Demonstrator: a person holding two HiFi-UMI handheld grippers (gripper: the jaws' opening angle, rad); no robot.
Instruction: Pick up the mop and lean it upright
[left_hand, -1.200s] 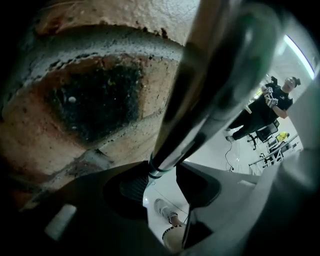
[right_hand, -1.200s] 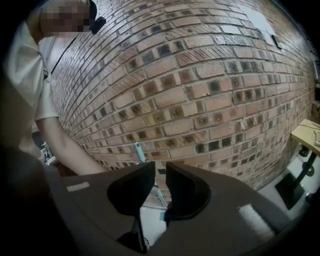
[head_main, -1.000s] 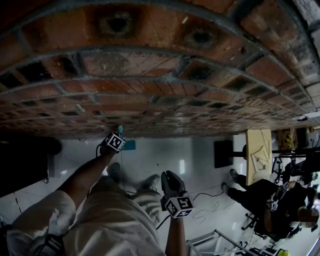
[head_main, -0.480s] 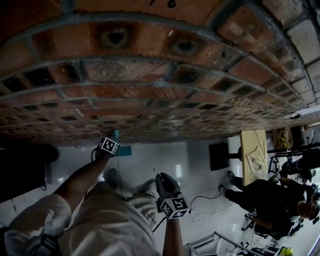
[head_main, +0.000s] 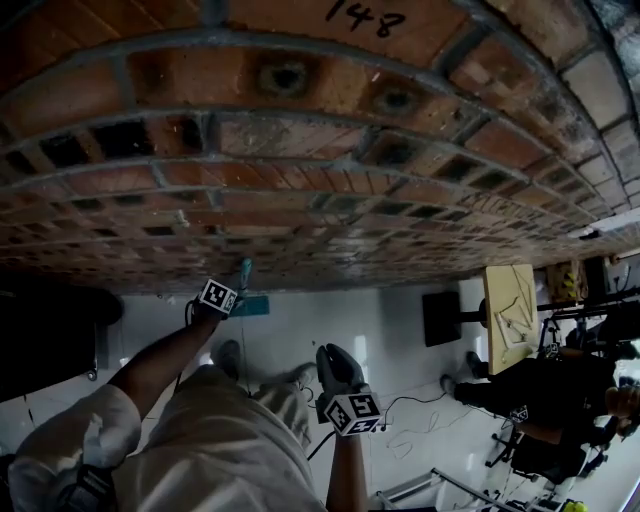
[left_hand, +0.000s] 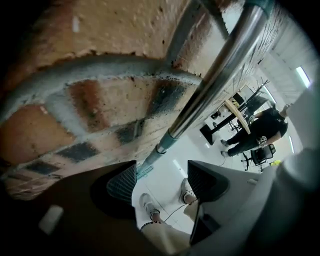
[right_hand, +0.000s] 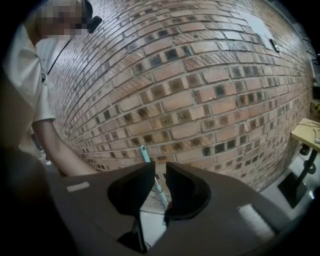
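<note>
Left gripper (left_hand: 160, 181) — your jaws just opened wide, nothing between them; mop handle (left_hand: 215, 75) stood clear beyond. Mop (head_main: 244, 272) — leaned upright on the brick wall (head_main: 300, 180), so the task looked done. Right gripper (right_hand: 159, 187) — slightly parted, empty.

Mop (head_main: 243, 271) against brick wall (head_main: 300, 200); left claw (head_main: 230, 289) beside it (marker cube showing), right claw (head_main: 337, 357) apart

The head view looks steeply down the brick wall (head_main: 300, 150) to the floor (head_main: 330, 320). The left gripper view sits close against that wall, facing down the mop (left_hand: 215, 85). The right gripper view faces it from farther back; all share wall and mop.
</note>
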